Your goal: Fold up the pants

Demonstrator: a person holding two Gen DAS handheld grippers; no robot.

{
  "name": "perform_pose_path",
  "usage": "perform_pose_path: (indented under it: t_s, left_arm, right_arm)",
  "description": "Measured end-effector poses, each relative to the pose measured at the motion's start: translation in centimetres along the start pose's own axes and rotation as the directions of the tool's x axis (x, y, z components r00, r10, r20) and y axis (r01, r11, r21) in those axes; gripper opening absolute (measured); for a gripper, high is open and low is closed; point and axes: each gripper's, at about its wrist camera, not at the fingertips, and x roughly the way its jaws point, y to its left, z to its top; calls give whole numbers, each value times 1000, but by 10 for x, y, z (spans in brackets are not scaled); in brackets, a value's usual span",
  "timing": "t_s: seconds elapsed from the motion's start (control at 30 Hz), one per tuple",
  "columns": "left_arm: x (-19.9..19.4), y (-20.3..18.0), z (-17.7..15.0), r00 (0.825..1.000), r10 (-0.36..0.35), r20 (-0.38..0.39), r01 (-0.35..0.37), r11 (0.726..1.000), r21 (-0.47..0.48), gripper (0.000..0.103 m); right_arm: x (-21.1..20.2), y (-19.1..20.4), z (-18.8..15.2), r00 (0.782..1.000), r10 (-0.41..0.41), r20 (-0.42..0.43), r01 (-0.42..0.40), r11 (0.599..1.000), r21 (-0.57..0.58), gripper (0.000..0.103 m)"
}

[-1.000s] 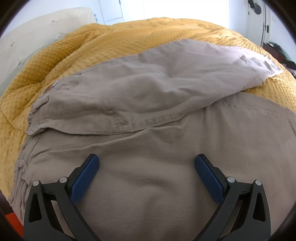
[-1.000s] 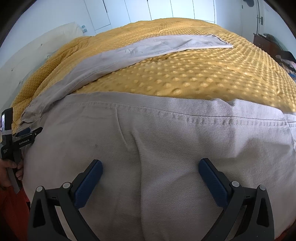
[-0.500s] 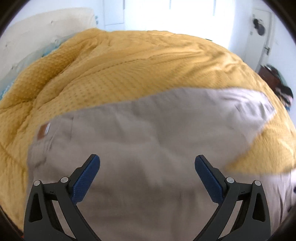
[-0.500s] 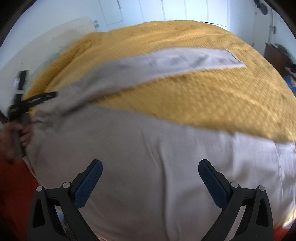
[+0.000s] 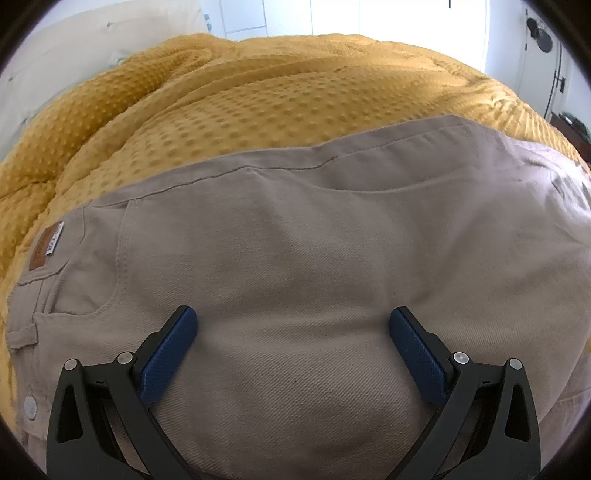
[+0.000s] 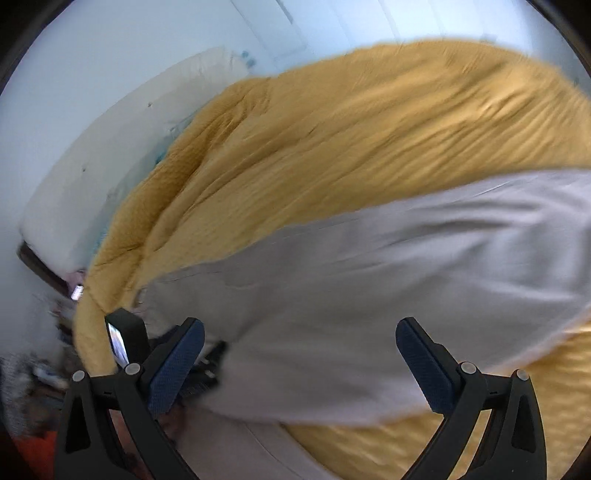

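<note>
Beige pants (image 5: 295,258) lie spread on a yellow dotted blanket (image 5: 240,110), their waistband with a brown label (image 5: 46,245) at the left. My left gripper (image 5: 293,328) hovers open just over the seat of the pants, blue pads (image 5: 170,354) wide apart, holding nothing. The right wrist view is blurred: the pants (image 6: 369,295) run as a pale band across the blanket (image 6: 369,129). My right gripper (image 6: 300,336) is open above them with nothing between its fingers. The other gripper's black body (image 6: 125,339) shows at the lower left.
A cream headboard or pillow (image 5: 74,55) stands behind the bed at the left. White closet doors and a bright window (image 5: 388,18) are at the back, a door (image 5: 546,55) at the right. Cluttered floor items (image 6: 44,369) lie beside the bed.
Both grippers swung left toward the waistband end. The folded-over leg seen a second ago no longer shows in the left view. The right view tilted and blurred.
</note>
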Motion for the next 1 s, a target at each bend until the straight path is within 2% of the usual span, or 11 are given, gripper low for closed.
perform_pose_path:
  t_s: [0.1,0.17,0.27,0.4,0.47,0.5,0.6,0.8,0.9,0.97,1.0]
  left_arm:
    - [0,-1,-1,1000,-6,5,6,1000,-5,103]
    - [0,-1,-1,1000,-5,7,5,1000,-4,103]
    - [0,-2,-2,1000,-8,17,8,1000,-10,103]
    - [2,-3,-2,1000,-3,21,3,1000,-8,103]
    - [2,-3,-2,1000,-3,22,4,1000,-8,102]
    - [2,-3,-2,1000,-3,24,3,1000,-9,102]
    - [4,-3,-2,1000,-2,28,2,1000,-9,102]
    - [4,-3,-2,1000,0,30,0,1000,-8,102]
    - [4,-3,-2,1000,4,29,-4,1000,-4,102]
    - [5,-3,-2,1000,7,28,-7,1000,-2,102]
    - [5,-3,-1,1000,8,28,-8,1000,-2,102]
  right_arm:
    - [61,-13,3,978,60,-201,-56,998,25,101]
    - [78,-40,8,960,53,-275,-50,999,18,88]
    - [49,-100,32,978,11,-210,-2,999,44,79]
    - [-34,-231,62,975,-218,-48,223,947,233,79]
    - [-83,-298,62,917,-399,-13,377,852,363,79]
    - [-113,-333,58,866,-500,-20,458,774,438,79]
    - [-171,-381,42,785,-619,-22,520,639,567,80]
    - [-183,-401,30,850,-524,52,382,682,624,81]
    - [-172,-404,33,843,-531,83,375,693,616,81]
    - [-163,-399,36,834,-543,97,379,692,615,61]
    - [-160,-398,37,843,-527,107,362,703,613,16]
